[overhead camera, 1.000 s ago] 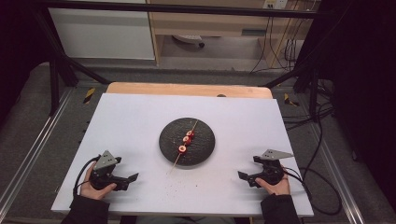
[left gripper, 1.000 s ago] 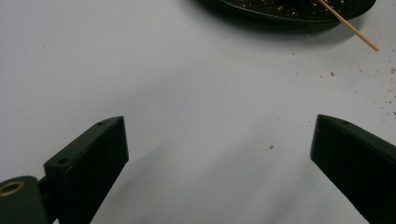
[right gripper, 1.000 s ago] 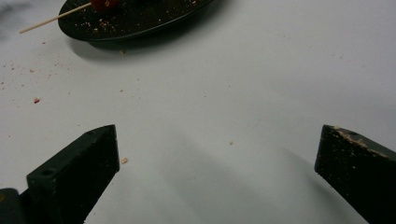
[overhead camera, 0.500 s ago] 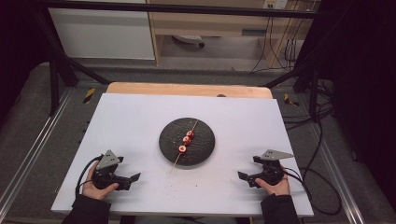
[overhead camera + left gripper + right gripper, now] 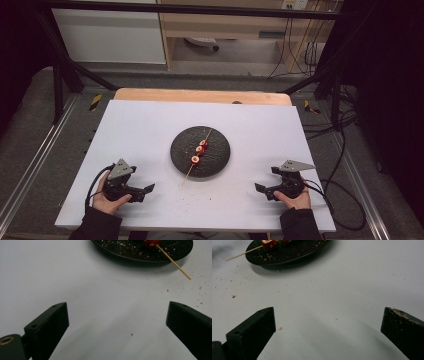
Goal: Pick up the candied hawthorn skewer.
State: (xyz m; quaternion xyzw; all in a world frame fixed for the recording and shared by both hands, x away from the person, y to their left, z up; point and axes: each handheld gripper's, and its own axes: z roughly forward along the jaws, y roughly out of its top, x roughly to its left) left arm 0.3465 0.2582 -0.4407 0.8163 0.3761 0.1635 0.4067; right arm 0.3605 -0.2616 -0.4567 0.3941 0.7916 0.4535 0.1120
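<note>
Resting: two claws, one skewer.

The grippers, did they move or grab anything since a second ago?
No visible change. The left gripper and right gripper rest open and empty on the white table, either side of the black plate, where the skewer lies untouched.

This is a lab or test room set up for recording. A white table stands inside a black metal frame, with rails along the grey floor at each side. Loose cables trail at the right, and plain cabinets line the back wall.
</note>
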